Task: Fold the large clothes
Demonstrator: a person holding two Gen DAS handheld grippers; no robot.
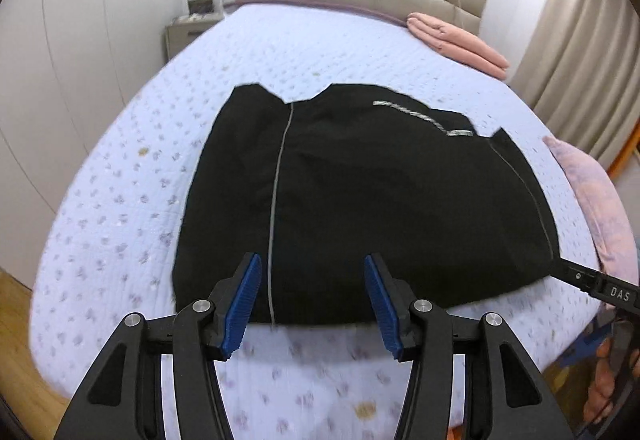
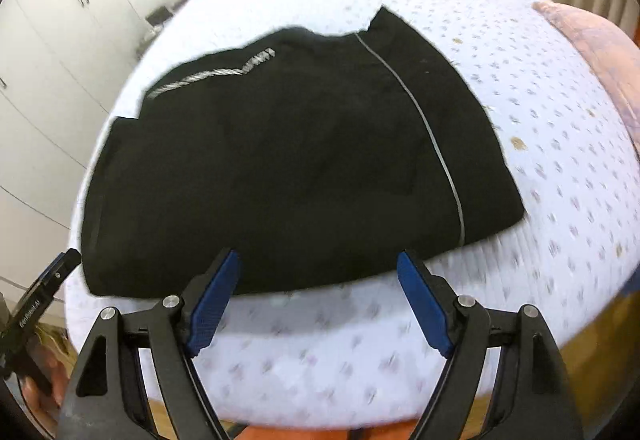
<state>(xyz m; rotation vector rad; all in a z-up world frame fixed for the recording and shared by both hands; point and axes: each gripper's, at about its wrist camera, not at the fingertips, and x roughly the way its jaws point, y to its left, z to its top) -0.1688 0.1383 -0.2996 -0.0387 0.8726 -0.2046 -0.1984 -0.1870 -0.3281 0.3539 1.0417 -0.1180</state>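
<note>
- Both sets of fingers spread wide, holding nothing: left gripper [image 1: 312, 304] and right gripper [image 2: 320, 300] hover over the near edge of the bed [image 1: 120, 175].
- Garment [image 1: 360, 199] lies flat near that edge, black, already folded into a rough rectangle with grey piping [image 1: 276, 199] running front to back. Looks like one or two folds are left.
- Risk 1: the fabric looks thin and slick, and it's stacked in layers. Pinch too shallow at the near hem and I get only the top layer; the fold opens on lift.
- Risk 2: pinch too deep and I grab the quilted cover with it, dragging the whole stack.
- Risk 3: uneven lift between the two sides skews the rectangle, and the tucked sleeves may slide out.
- Risk 4: the hem sits close to the bed edge; a pull toward me could slip it off.
- Both views are motion-blurred, so I can't judge the exact layer edges.
</note>
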